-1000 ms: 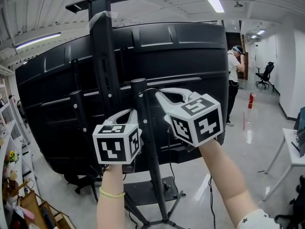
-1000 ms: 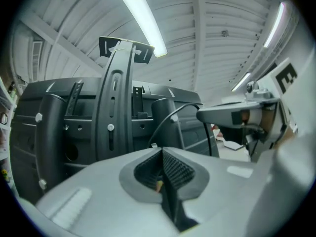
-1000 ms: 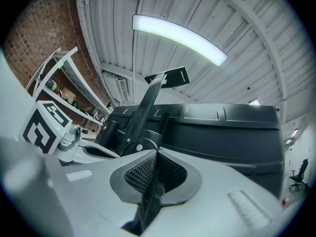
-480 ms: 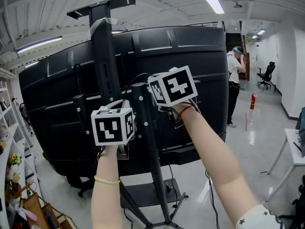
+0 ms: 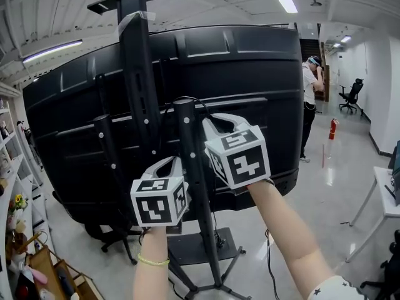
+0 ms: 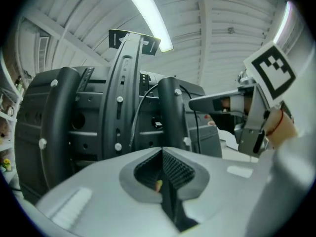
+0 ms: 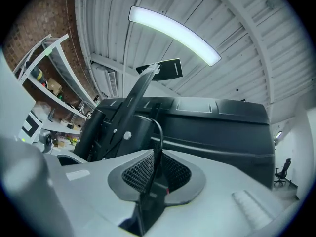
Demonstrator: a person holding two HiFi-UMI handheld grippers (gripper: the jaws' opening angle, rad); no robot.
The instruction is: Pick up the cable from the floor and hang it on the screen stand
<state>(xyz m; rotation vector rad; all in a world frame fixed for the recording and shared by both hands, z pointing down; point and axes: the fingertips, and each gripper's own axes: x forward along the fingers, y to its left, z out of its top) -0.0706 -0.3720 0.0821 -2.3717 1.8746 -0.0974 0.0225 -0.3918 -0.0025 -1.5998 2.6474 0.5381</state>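
Note:
A thin black cable (image 5: 191,99) loops over the top of the black stand post (image 5: 190,167) behind the big dark screen (image 5: 250,74). It runs down from there between the jaws of my right gripper (image 5: 209,123), just right of the post. In the right gripper view the cable (image 7: 159,132) passes through the right gripper (image 7: 154,163), whose jaws are opening around it and no longer clamp it. My left gripper (image 5: 169,164) is shut and empty, low on the post's left side. The left gripper view shows the left gripper (image 6: 163,156), the cable (image 6: 143,100) and the post (image 6: 170,112).
The stand's tall central column (image 5: 139,74) rises left of the post, over a flat base (image 5: 200,249) on the floor. A person (image 5: 310,105) stands at the far right near a fire extinguisher (image 5: 332,130) and an office chair (image 5: 350,95). Shelves (image 5: 9,186) line the left; a white table (image 5: 387,195) is at the right.
My right gripper rose to the post's top with the cable half a second ago and has now dropped back down to the right, leaving the cable looped over the post. The left gripper sank slightly.

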